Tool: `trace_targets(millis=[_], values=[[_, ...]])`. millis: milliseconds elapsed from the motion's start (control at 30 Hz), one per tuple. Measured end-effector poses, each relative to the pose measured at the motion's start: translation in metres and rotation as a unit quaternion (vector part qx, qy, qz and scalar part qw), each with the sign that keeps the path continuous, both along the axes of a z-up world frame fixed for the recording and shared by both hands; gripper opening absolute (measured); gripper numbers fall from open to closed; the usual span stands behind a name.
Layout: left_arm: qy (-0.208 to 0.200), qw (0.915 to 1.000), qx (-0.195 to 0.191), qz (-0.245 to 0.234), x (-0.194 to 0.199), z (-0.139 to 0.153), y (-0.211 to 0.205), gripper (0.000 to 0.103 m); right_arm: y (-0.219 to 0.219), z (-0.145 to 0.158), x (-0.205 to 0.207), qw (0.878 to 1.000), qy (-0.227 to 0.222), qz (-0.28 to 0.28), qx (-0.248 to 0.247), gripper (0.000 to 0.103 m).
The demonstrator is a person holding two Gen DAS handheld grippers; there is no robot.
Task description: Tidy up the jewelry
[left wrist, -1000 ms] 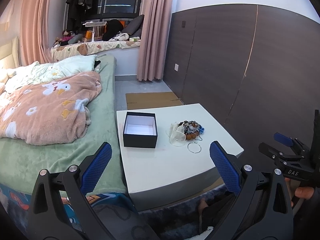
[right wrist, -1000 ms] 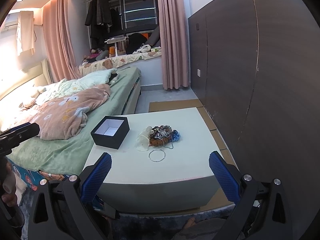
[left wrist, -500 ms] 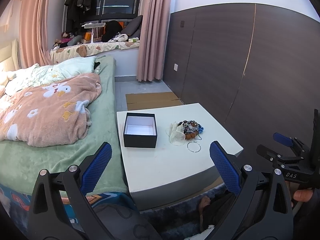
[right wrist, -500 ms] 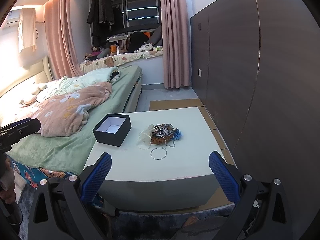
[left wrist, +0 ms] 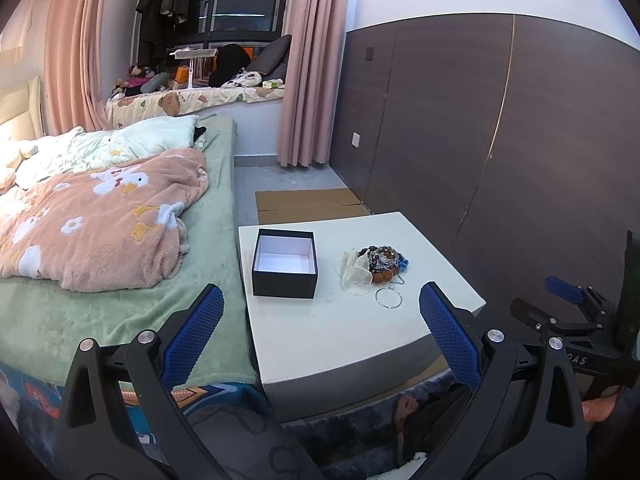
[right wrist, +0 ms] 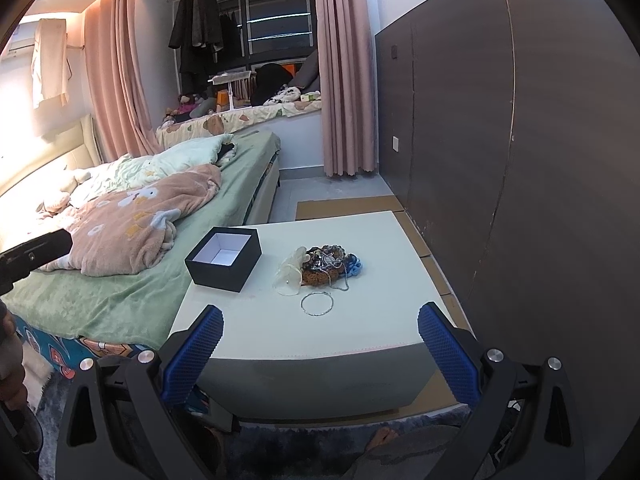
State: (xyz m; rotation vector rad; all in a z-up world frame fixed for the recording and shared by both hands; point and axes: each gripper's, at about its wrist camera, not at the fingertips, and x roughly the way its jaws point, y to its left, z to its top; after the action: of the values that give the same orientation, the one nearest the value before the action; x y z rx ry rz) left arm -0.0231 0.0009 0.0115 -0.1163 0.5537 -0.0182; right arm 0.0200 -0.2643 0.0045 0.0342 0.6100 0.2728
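Note:
An open black box with a white inside (left wrist: 285,265) (right wrist: 224,256) sits on the left part of a white low table (left wrist: 344,336) (right wrist: 360,332). A tangled pile of bead bracelets and chains (left wrist: 383,264) (right wrist: 328,265) lies to its right, beside a translucent pouch (left wrist: 353,272) (right wrist: 289,274). A thin silver bangle (left wrist: 388,298) (right wrist: 317,303) lies in front of the pile. My left gripper (left wrist: 320,320) and right gripper (right wrist: 318,330) are both open and empty, held short of the table's near edge.
A bed with a green sheet (left wrist: 100,292) and a pink flowered blanket (left wrist: 92,220) (right wrist: 140,224) stands against the table's left side. A dark panelled wall (left wrist: 500,140) (right wrist: 520,160) runs along the right. Flat cardboard (left wrist: 308,204) lies on the floor beyond the table.
Both views have shifted slightly; the table and its objects look a little nearer in the right wrist view. Nothing on the table has moved. Both grippers stay open.

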Motion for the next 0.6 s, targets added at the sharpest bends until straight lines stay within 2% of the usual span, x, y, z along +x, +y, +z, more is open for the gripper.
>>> trace_targets(millis=[367,600], values=[[0.012,0.9998,-0.01,-0.009,0.009,-0.006,-0.001,0.098,-0.003,-0.005,0.01,1.0,0.009,-0.001,0.011,0.096],[0.025,0.9994,-0.018,-0.015,0.037,-0.013,-0.005,0.098,-0.012,-0.01,0.03,1.0,0.013,0.0,0.025,0.095]])
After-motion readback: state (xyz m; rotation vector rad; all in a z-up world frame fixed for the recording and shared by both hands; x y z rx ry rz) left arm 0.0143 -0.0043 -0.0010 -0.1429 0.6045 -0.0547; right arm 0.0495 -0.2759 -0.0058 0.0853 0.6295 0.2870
